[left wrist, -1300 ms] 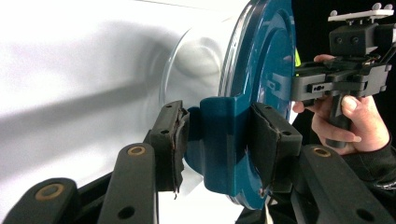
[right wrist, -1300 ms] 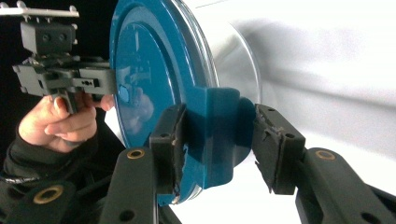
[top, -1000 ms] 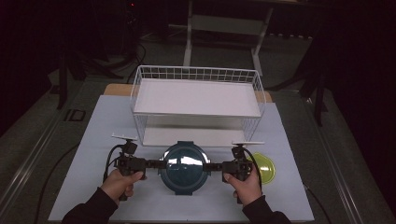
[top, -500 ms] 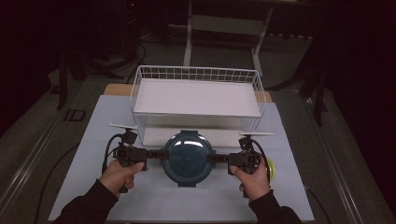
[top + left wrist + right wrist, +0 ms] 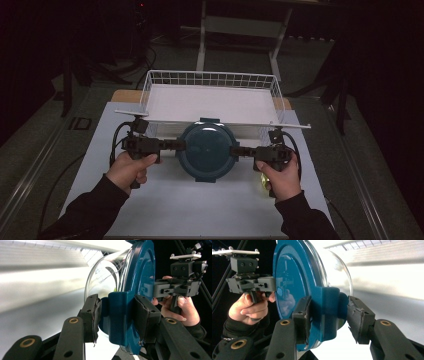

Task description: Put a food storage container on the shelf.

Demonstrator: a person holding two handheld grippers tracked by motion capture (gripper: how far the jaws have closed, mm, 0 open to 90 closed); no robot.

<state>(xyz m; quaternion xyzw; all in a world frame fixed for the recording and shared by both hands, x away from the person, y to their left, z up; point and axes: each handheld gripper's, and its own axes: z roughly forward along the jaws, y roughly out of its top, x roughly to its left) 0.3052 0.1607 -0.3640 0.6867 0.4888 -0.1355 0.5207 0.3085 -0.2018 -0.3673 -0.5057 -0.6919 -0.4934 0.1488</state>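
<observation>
A round glass container with a dark blue clip lid (image 5: 206, 151) is held above the white table (image 5: 200, 210), just in front of the near rim of the white wire basket (image 5: 210, 80), whose front edge it overlaps in the high view. Open table surface is seen in front of the container, between the two forearms, and to the left of the left hand (image 5: 129, 169). A yellow-green object (image 5: 262, 181) is partly hidden under the right hand (image 5: 280, 172), and what it is cannot be told. The basket floor behind the container is bare.

No brand, label or readable writing is made out on the lid, the glass or the grippers.

The left gripper (image 5: 170, 145) is clamped on the lid's left side tab, with a pad pressed on each face of the tab, as is seen in the left gripper view (image 5: 120, 317). The right gripper (image 5: 240, 150) is clamped likewise on the opposite tab (image 5: 328, 315). Both grippers are held level and pointed inward toward each other, the lid is faced upward, and each handle is wrapped by a fist with the forearms brought in from the near edge.
</observation>
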